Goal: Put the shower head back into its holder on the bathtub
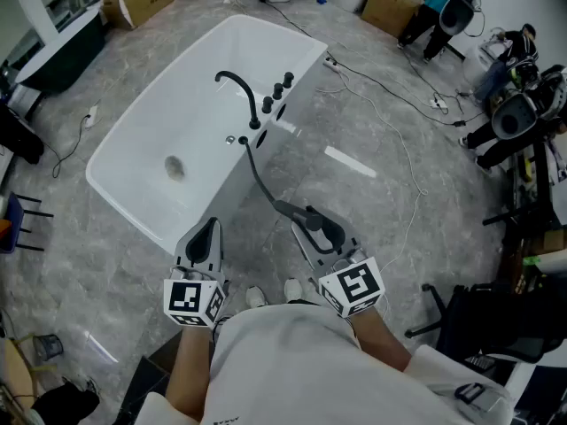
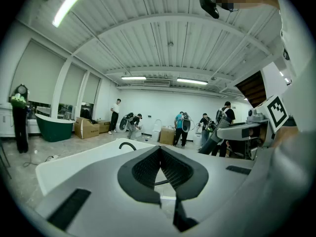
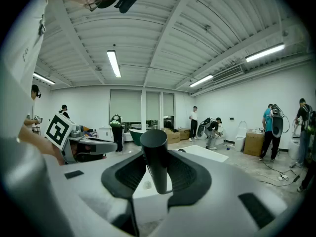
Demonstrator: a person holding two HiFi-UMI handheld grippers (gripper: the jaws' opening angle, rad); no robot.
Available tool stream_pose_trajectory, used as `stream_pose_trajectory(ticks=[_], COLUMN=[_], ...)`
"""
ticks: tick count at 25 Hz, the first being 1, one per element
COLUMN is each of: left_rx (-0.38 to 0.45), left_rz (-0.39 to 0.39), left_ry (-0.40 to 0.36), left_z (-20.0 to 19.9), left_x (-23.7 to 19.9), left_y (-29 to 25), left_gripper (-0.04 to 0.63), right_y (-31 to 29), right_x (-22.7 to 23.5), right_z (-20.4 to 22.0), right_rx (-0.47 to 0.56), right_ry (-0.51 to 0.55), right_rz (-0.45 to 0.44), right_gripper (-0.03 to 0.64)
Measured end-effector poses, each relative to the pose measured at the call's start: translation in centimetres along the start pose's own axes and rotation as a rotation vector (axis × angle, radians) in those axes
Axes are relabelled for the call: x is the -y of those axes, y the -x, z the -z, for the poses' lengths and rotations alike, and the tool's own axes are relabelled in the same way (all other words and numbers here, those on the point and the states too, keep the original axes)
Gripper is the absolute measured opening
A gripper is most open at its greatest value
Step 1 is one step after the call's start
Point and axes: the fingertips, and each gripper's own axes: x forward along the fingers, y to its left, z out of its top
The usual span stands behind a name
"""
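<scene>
As I see it: white bathtub (image 1: pixel 168 104), black faucet (image 1: pixel 235 80), black shower head (image 3: pixel 155 157); floor (image 1: pixel 372 220) grey, marbled; my marker cubes (image 1: pixel 193 301) bear black-and-white squares.

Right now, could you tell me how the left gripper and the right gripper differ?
The left gripper has its jaws closed together on nothing, while the right gripper has its jaws clamped on the black shower head. A hose runs from the right gripper's load to the bathtub rim, whereas nothing trails from the left gripper. Both point toward the bathtub.
</scene>
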Motion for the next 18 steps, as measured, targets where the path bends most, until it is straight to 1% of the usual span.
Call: stream_pose_trajectory(ticks=[7, 18], left_rx=[0.008, 0.01], left_rz=[0.007, 0.021], left_ry=[-0.027, -0.033], left_z=[-0.4, -0.4], left_x=[0.0, -0.8], left_y=[1.1, 1.9], left_gripper=[0.012, 0.012], right_y=[0.3, -0.1], right_x=[-0.7, -1.1], right_z=[0.0, 0.0], right_rx=[-0.007, -0.009], right_ry=[-0.001, -0.003], right_rz=[0.003, 0.021], right_gripper=[0.143, 0.144])
